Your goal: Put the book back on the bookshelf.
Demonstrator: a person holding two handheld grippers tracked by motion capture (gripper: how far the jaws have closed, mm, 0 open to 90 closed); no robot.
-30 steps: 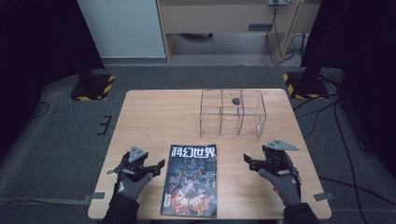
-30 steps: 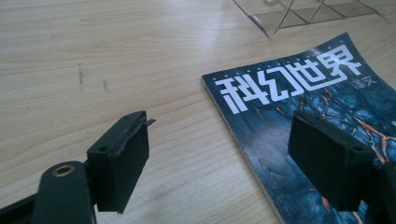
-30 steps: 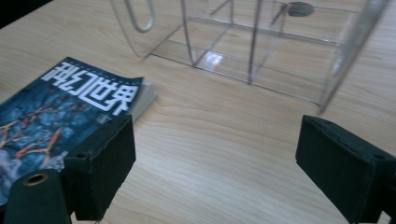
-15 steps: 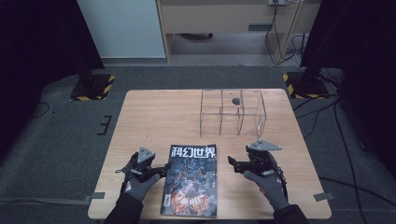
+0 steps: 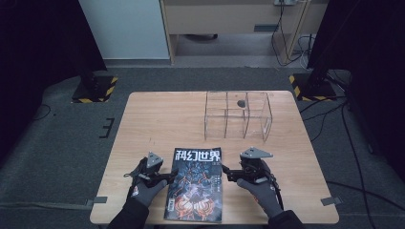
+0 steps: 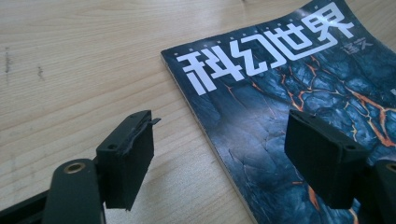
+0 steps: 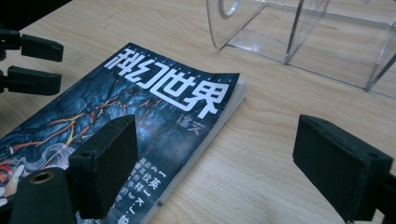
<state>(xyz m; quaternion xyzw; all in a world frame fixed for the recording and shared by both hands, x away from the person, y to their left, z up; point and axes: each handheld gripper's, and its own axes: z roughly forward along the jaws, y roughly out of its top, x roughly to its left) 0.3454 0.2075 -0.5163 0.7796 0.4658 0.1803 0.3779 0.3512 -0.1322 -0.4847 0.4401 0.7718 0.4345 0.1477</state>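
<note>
A magazine [image 5: 196,183] with a dark blue and orange cover and white title characters lies flat near the table's front edge. My left gripper [image 5: 168,175] is at its left edge and stands open. In the left gripper view the magazine [image 6: 289,107] has its spine running between the jaws of my left gripper [image 6: 224,158], with one jaw over the wood and one over the cover. My right gripper [image 5: 225,171] is at the right edge, also open. In the right gripper view the right gripper [image 7: 224,168] straddles the page edge of the magazine [image 7: 154,107].
A clear acrylic box [image 5: 238,114] with three compartments stands behind the magazine, right of centre, with a small dark thing [image 5: 241,102] in its middle part. The same clear box [image 7: 303,32] rises close ahead in the right gripper view. The wooden table [image 5: 157,119] is bare at the left.
Both grippers have moved inward from the table's sides to the magazine's left and right edges. The magazine has not moved.
</note>
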